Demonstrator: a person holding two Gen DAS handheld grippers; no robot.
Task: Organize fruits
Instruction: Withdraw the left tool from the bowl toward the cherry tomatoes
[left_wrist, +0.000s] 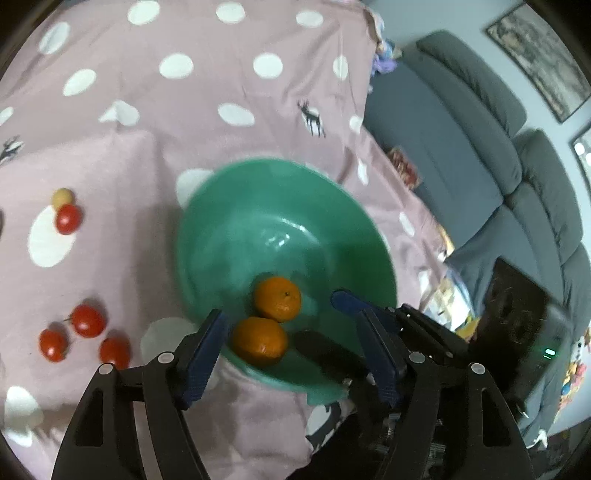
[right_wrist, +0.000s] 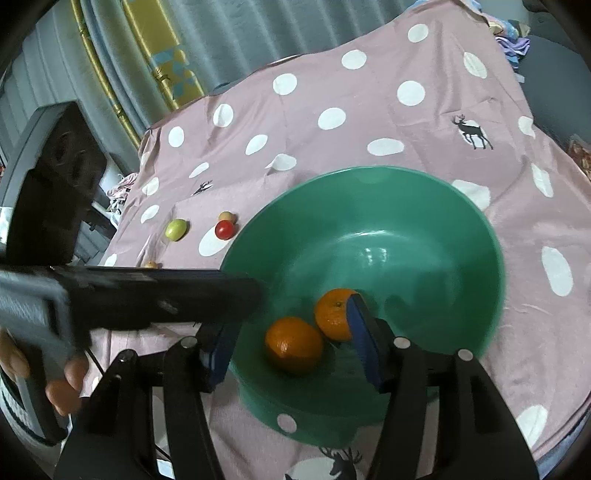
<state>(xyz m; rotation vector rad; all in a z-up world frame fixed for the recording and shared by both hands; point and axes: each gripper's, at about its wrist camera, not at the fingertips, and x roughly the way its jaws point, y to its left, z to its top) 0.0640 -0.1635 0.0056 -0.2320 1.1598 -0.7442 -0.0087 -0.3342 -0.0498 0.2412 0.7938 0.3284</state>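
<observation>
A green bowl (left_wrist: 229, 206) (right_wrist: 476, 236) stands on the pink spotted cloth and holds two oranges, one nearer (left_wrist: 259, 341) (right_wrist: 293, 343) and one farther (left_wrist: 277, 298) (right_wrist: 332, 314). My left gripper (left_wrist: 277, 317) is open above the bowl's near rim, its blue fingers either side of the oranges. My right gripper (right_wrist: 291, 317) is open too, above the bowl, empty. Three red tomatoes (left_wrist: 87, 320) lie on the cloth left of the bowl. Another tomato (left_wrist: 68, 218) (right_wrist: 224, 229) sits by a small yellowish fruit (left_wrist: 62, 197) (right_wrist: 226, 215). A green fruit (right_wrist: 176, 229) lies farther left.
The other hand-held gripper's dark body (right_wrist: 155, 295) crosses the right wrist view at left, over the bowl's rim. A grey sofa (left_wrist: 480, 122) stands right of the table. The cloth's edge (left_wrist: 424, 206) drops off at the right. Curtains (right_wrist: 184, 48) hang behind.
</observation>
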